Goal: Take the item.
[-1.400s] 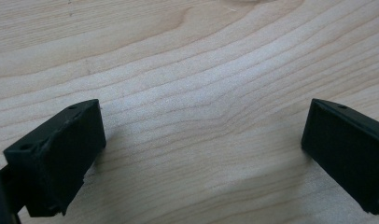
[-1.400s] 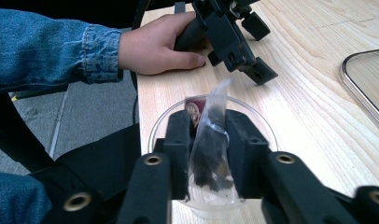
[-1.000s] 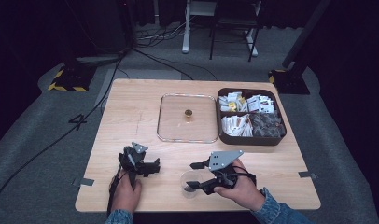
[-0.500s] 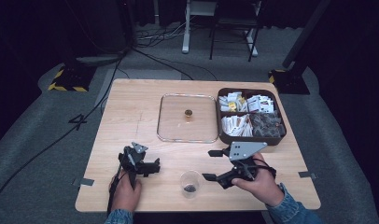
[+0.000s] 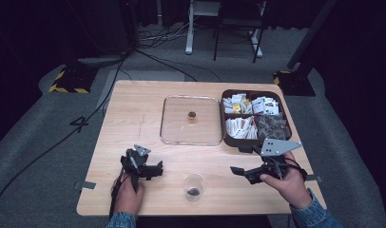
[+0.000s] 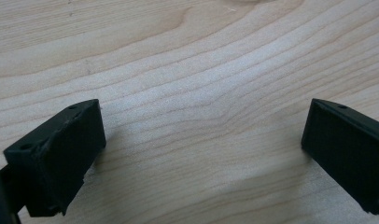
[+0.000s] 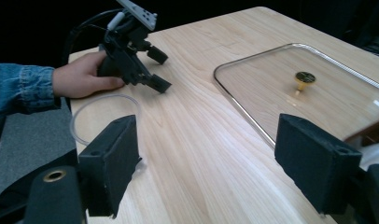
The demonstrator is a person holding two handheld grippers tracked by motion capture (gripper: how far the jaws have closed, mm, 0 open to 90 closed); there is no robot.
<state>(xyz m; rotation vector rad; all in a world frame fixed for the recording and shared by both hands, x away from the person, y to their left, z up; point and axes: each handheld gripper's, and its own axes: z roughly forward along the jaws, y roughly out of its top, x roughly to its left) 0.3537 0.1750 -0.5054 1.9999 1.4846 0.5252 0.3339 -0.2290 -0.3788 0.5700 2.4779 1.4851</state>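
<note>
A clear plastic cup (image 5: pixel 194 186) with a small dark lump in it stands near the table's front edge, between my two grippers. My right gripper (image 5: pixel 239 159) is to the right of the cup and apart from it, open and holding nothing. In the right gripper view the jaws (image 7: pixel 206 163) stand wide apart, with the cup's rim (image 7: pixel 78 121) just behind the left jaw. My left gripper (image 5: pixel 157 170) rests open on the table left of the cup. Its jaws (image 6: pixel 201 154) are spread over bare wood.
A glass lid (image 5: pixel 181 130) with a gold knob (image 5: pixel 192 115) lies flat at mid-table, also seen as the glass lid (image 7: pixel 281 107) in the right gripper view. A brown tray (image 5: pixel 224 135) of packets sits to its right. The wooden table (image 5: pixel 134 109) ends close to both hands.
My right gripper has let go of the cup and moved right, away from it. The cup stays standing near the front edge. The left gripper has not moved.
</note>
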